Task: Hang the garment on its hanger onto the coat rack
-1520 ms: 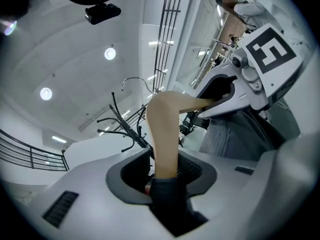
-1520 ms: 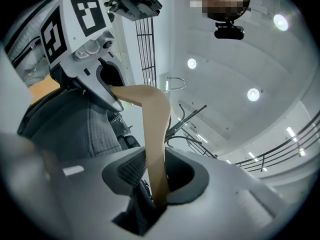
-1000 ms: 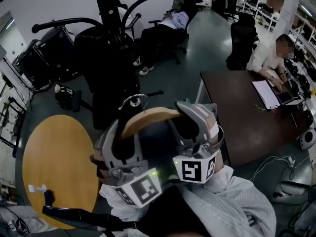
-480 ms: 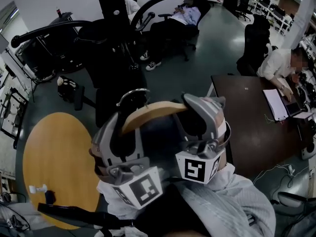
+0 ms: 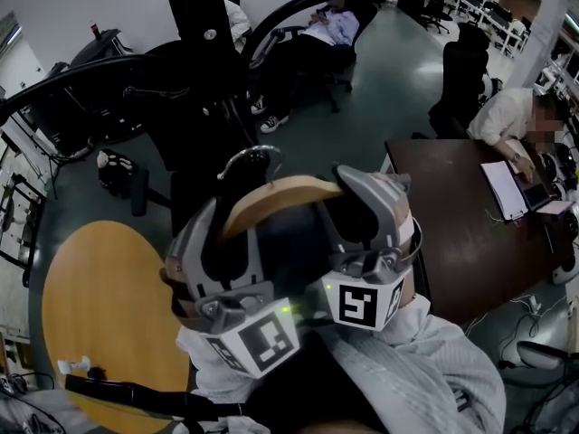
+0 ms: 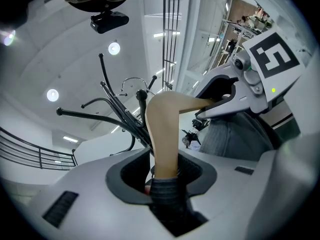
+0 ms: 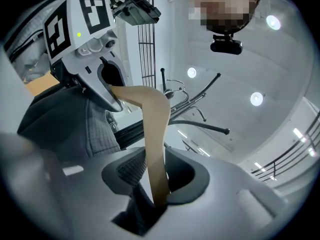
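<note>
A wooden hanger (image 5: 280, 197) with a metal hook (image 5: 249, 159) carries a dark garment (image 5: 289, 247). My left gripper (image 5: 222, 235) is shut on the hanger's left shoulder, and my right gripper (image 5: 364, 211) is shut on its right shoulder. The black coat rack (image 5: 194, 34) stands just beyond, with curved arms (image 5: 303, 12) reaching over the hook. In the left gripper view the hanger (image 6: 162, 129) rises from between the left gripper's jaws (image 6: 162, 171) toward the rack arms (image 6: 100, 116). In the right gripper view the hanger (image 7: 152, 134) sits in the right gripper's jaws (image 7: 157, 184), hook (image 7: 172, 88) up.
A round wooden table (image 5: 99, 306) lies lower left. A dark desk (image 5: 461, 206) is at right, with a seated person (image 5: 516, 120) at a laptop. Another person (image 5: 330, 30) reclines behind the rack. Office chairs (image 5: 461, 70) and a black bag (image 5: 118, 174) stand around.
Both grippers and the hanger have risen slightly toward the rack. The hook now sits higher, and the rack's pole and arms look closer and larger.
</note>
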Demonstrator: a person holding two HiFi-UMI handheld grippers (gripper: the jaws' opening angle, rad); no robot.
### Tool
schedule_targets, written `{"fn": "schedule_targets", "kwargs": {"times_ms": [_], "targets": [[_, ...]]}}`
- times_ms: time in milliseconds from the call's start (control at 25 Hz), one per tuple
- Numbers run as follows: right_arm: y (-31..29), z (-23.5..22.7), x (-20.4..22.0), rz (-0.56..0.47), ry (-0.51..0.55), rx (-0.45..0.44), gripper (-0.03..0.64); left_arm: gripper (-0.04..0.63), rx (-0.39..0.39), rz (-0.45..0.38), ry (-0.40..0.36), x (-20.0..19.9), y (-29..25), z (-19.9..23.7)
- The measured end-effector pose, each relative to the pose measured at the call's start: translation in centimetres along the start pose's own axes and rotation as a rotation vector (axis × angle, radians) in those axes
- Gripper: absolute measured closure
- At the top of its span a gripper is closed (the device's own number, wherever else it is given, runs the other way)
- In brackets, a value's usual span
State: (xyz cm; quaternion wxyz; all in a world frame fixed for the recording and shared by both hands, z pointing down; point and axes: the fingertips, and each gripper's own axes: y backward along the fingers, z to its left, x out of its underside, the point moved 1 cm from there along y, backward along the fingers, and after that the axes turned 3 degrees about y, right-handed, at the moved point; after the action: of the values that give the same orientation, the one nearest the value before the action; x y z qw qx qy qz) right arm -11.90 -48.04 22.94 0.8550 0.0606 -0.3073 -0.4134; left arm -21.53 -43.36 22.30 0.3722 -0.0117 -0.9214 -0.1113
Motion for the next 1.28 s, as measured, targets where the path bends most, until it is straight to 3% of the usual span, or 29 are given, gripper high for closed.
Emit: {"fn": "schedule_targets", "kwargs": {"times_ms": [440, 760, 1280], "targets": [[-4.9, 2.7, 3.9, -0.005, -0.019, -0.086, 0.505, 0.462, -0.002, 0.098, 0.013, 3.9, -4.7, -0.7], [-6.7, 5.9, 5.9, 0.002, -0.065, -0.162, 0.505, 0.462, 0.04, 0.182, 0.013, 7.4, -6.1, -1.8], [-6.5, 7.0, 5.8, 0.016, -0.114, -0.202, 0.509, 0.462, 0.032, 0.165, -0.002, 7.8, -5.7, -1.5]]}}
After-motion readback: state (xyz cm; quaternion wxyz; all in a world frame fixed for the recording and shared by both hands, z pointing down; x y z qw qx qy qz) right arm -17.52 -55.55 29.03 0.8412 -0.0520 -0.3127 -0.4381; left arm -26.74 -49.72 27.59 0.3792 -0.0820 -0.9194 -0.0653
